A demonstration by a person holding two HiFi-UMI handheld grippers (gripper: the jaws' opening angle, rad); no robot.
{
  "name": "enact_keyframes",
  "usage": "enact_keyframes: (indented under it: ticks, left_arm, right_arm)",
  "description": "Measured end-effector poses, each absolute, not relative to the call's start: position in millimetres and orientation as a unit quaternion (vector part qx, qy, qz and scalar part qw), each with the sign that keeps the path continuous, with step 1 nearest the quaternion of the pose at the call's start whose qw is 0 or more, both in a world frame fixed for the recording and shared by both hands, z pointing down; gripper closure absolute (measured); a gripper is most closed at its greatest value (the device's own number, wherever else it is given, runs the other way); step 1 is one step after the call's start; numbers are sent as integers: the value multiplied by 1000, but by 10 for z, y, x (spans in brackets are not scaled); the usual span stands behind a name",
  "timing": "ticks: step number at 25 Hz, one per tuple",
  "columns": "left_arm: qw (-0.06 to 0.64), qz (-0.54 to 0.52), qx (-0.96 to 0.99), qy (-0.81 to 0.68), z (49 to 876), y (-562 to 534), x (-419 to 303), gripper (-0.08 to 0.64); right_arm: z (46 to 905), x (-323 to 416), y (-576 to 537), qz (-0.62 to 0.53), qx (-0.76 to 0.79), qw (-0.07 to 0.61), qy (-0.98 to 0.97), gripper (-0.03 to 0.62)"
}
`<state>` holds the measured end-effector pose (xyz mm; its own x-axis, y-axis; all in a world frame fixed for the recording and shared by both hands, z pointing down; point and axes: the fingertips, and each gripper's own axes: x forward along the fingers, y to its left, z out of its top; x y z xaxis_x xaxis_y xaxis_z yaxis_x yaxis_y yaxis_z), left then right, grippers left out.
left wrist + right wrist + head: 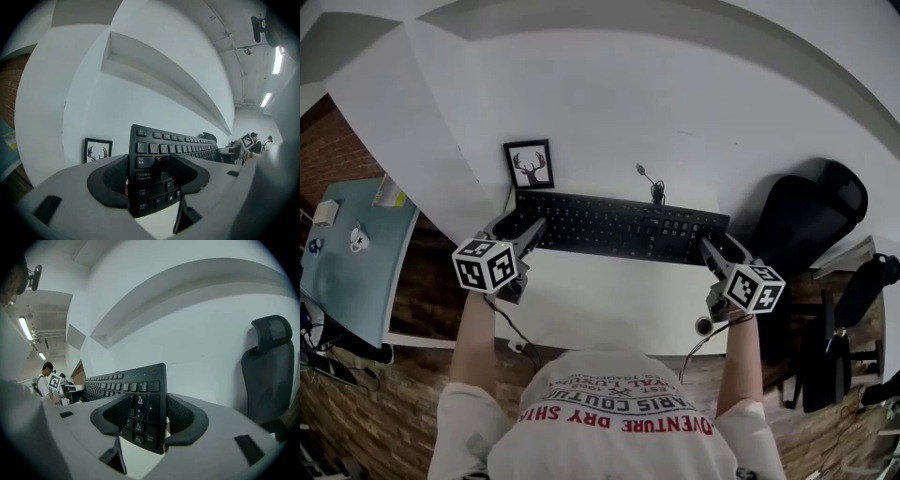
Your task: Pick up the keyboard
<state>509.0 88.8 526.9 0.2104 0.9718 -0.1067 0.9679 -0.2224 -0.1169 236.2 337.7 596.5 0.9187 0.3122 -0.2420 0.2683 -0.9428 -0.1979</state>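
Along the back of the white worktop [609,300], close to the wall, the black keyboard [619,225] spans the gap between the two tools. I cannot tell whether it rests on the surface or hangs just above it. The left hand-held gripper [520,228] is clamped across the keyboard's left end, with one pad on the keys by Tab and Q and the other against the underside. The right hand-held gripper [719,251] pinches the number-pad end the same way.

The keyboard looks like a light, stiff plastic slab, long enough to twist if only one end is carried, so holding both ends suits it. Its keycaps probably sink and feel slick under the pads, so the frame edge would be a firmer hold. The cable [654,190] at its rear may tug.
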Motion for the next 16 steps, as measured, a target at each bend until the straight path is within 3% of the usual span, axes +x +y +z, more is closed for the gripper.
enact_keyframes:
  ticks: [16]
  left_arm:
    - [24, 67, -778, -625, 5267, 937, 5128, 295]
  right_arm:
    - [6026, 2397, 3404, 126, -976, 98, -150, 341]
